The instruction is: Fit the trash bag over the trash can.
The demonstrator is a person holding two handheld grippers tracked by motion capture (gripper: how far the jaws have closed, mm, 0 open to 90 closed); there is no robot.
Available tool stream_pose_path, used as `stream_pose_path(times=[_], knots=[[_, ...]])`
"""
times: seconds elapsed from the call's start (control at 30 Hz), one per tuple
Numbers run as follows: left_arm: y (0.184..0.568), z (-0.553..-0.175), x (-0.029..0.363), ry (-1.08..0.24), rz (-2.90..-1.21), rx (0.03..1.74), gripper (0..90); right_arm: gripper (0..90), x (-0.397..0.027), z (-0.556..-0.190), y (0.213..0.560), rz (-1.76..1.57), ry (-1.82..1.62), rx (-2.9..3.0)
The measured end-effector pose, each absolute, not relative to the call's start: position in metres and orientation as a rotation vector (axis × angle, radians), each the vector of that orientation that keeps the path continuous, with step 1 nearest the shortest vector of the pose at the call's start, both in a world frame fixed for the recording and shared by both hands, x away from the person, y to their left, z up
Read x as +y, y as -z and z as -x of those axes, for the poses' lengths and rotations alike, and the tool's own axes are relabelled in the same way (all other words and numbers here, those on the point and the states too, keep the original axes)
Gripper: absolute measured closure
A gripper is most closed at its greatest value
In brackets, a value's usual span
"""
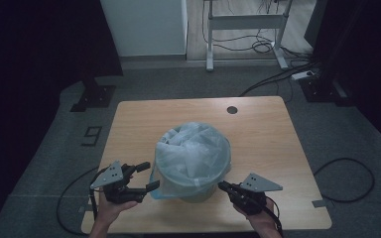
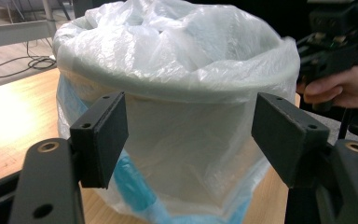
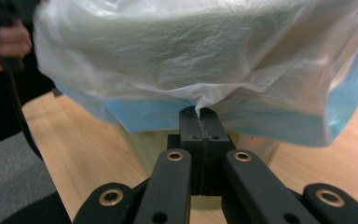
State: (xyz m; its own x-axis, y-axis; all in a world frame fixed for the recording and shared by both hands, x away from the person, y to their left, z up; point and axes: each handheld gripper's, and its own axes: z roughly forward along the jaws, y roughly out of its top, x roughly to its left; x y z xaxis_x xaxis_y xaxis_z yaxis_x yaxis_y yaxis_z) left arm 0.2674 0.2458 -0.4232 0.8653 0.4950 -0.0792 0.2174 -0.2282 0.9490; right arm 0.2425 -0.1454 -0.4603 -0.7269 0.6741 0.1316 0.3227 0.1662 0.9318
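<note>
White plastic of the bag point(image 3: 200, 56), draped over the bin point(image 1: 193, 159) at the table's point(image 1: 268, 134) near middle, is pinched at its hanging edge between the closed jaws of the right gripper point(image 3: 200, 116), which a hand holds low and level at the bin's right side. The left gripper point(image 2: 189, 135) sits level at the bin's left, jaws wide, the bagged bin wall just ahead between them, untouched.
</note>
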Motion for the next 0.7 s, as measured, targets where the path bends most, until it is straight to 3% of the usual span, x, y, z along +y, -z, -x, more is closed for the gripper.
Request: stream_pose_path(times=[0.4,0.43,0.5,0.63,0.7], knots=[[0.423,-0.267,0.247,-0.283,-1.808,0.538,26.8,89.2,-0.146,-0.255,0.492,-1.027,-1.568,2.196],[0.422,-0.267,0.248,-0.286,-1.808,0.538,26.8,84.0,-0.147,-0.254,0.492,-1.03,-1.585,2.183],[0.42,-0.268,0.249,-0.288,-1.807,0.535,26.6,65.4,-0.151,-0.252,0.489,-1.048,-1.625,2.142],[0.412,-0.271,0.249,-0.302,-1.81,0.518,26.0,45.6,-0.163,-0.245,0.485,-1.062,-1.668,2.071],[0.406,-0.274,0.248,-0.313,-1.816,0.504,25.8,41.7,-0.171,-0.243,0.485,-1.071,-1.681,2.043]])
